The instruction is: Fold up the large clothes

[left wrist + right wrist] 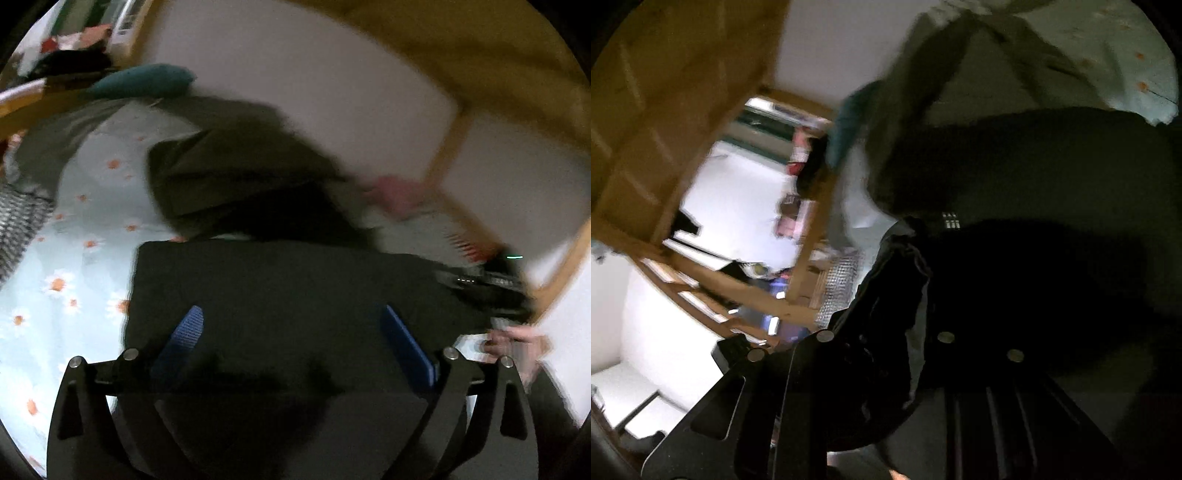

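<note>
A large dark garment (288, 280) lies spread on the flowered bed sheet (74, 258), its near part a flat black panel. My left gripper (295, 332) hovers over that panel, open, with its blue pads (186, 338) wide apart and nothing between them. At the panel's right edge is the right gripper (491, 284), with a hand (517, 343) below it. In the right wrist view my right gripper (897, 280) is shut on a bunched fold of the dark garment (894, 332), which hides its fingertips; the rest of the cloth (1034, 166) stretches away to the right.
An olive-brown garment (229, 173) lies crumpled behind the black panel. A teal pillow (144, 79), a grey cloth (48, 155) and a checked cloth (18, 221) sit along the bed's left side. A wooden frame (443, 155) and white wall stand to the right; wooden shelves (701, 295) show beside the bed.
</note>
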The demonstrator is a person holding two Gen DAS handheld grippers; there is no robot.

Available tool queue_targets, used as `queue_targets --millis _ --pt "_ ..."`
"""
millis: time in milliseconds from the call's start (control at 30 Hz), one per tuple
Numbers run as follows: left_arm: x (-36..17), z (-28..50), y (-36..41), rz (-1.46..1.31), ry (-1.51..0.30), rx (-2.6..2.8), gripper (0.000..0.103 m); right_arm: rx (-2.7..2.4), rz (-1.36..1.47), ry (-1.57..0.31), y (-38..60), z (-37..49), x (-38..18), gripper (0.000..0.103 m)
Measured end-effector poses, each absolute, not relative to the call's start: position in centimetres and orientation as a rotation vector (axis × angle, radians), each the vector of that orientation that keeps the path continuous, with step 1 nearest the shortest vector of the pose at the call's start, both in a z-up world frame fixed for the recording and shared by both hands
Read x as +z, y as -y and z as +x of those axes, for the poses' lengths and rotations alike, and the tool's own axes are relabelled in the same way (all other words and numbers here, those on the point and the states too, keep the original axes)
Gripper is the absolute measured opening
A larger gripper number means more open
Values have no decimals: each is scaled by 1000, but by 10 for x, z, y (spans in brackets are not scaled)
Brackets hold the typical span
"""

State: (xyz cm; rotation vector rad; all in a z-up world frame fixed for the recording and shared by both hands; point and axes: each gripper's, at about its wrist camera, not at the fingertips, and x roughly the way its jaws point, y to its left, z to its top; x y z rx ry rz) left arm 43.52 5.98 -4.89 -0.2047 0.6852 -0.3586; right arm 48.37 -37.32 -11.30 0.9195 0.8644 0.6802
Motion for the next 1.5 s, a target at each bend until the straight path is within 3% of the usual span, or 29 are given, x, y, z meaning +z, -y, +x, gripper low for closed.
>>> queue_targets --millis 133,233,267,367,567,767,833,1067,1233,1500 --pt "-109 495 -32 -36 -784 -149 95 477 822 -963 391 495 -147 24" --pt "-144 522 -26 20 -842 -84 95 243 674 -979 411 489 -155 56" --pt "-158 528 -22 53 -858 -60 95 182 614 -948 414 483 -150 74" --pt "-174 528 -12 123 -842 -17 96 23 388 -827 408 466 -115 92" --pt "-183 532 -6 150 -835 11 97 38 168 -660 317 449 -73 98" --pt "-191 529 -9 136 -832 5 97 12 81 -925 242 485 -164 98" --pt "-191 529 -9 135 -833 6 97 -5 33 -906 240 489 -188 100" --pt "-185 531 0 191 -851 34 97 17 28 -933 244 494 -183 100" --pt "-150 511 24 190 -813 -5 97 73 191 -829 278 461 -146 100" --pt "-98 488 128 111 -772 -238 97 -21 272 -759 374 411 -113 100"
